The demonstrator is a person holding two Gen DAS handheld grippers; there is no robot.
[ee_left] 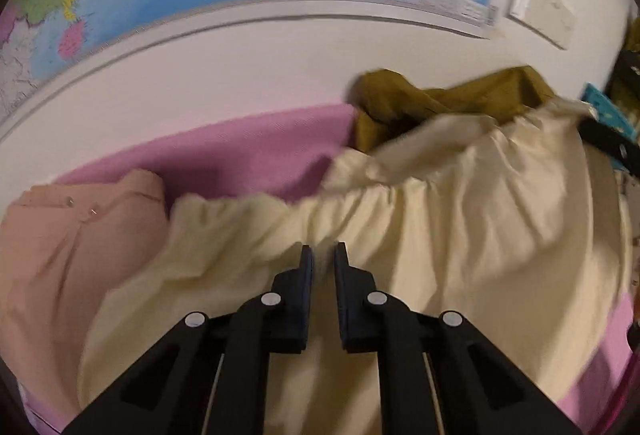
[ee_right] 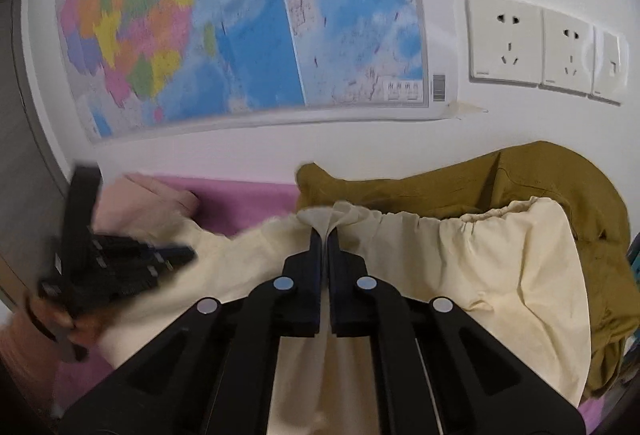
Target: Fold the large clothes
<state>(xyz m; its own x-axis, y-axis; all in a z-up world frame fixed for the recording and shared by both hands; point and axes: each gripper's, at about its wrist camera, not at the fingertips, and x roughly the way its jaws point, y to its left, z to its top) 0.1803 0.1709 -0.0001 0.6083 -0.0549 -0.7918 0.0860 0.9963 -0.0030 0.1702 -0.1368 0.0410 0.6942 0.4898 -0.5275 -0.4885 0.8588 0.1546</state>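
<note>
From the left wrist, the left gripper angled down over the cream garment, jaws nearly closed; whether cloth sat between them I could not tell. Its gathered waistband ran left to right.

From the right wrist, the right gripper pinched that waistband's far edge.

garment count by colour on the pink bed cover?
Cream: 1, the cream garment with a gathered waistband
Olive: 1, the olive garment behind it
Peach: 1, the folded peach garment at the left
Total: 3
</note>
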